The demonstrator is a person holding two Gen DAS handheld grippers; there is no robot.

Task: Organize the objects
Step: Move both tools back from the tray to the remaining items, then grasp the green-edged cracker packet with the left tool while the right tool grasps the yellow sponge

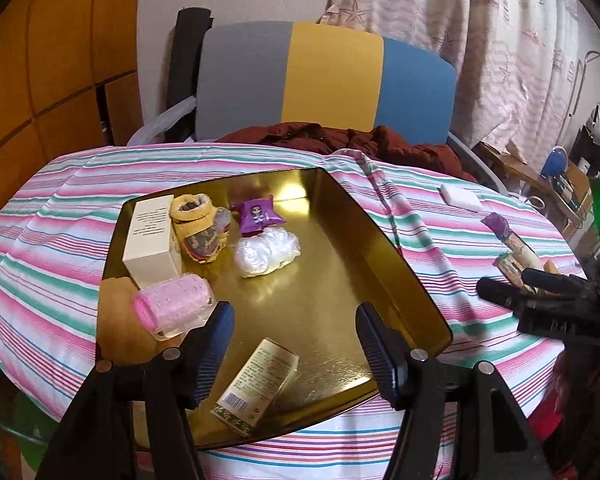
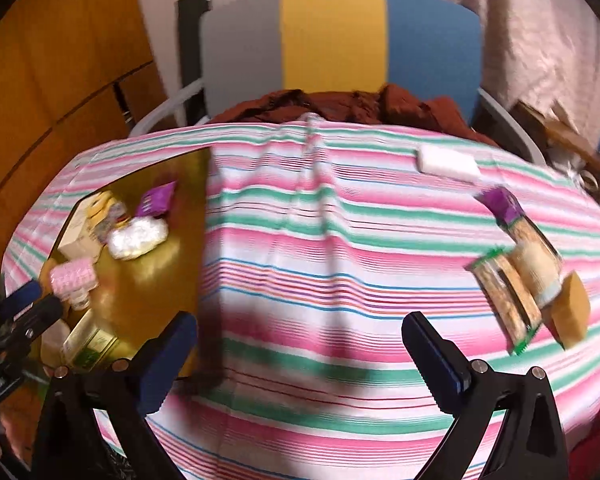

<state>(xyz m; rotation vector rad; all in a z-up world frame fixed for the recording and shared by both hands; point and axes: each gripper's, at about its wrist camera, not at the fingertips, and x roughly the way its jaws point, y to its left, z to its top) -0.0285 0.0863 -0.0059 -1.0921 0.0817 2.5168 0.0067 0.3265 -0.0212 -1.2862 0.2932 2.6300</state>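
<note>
Both jaws wide, empty: left gripper (image 1: 296, 344) above the shiny gold metal tray (image 1: 380, 248); right gripper (image 2: 300, 356) should approach the green-edged snack packet (image 2: 504, 300) ahead-right squarely (the view is blurred).

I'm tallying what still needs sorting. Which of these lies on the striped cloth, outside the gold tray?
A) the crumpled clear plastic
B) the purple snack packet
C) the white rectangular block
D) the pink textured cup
C: the white rectangular block rests on the striped cloth to the right of the gold tray, while the pink textured cup, the purple snack packet and the crumpled clear plastic all lie inside the tray.
</note>
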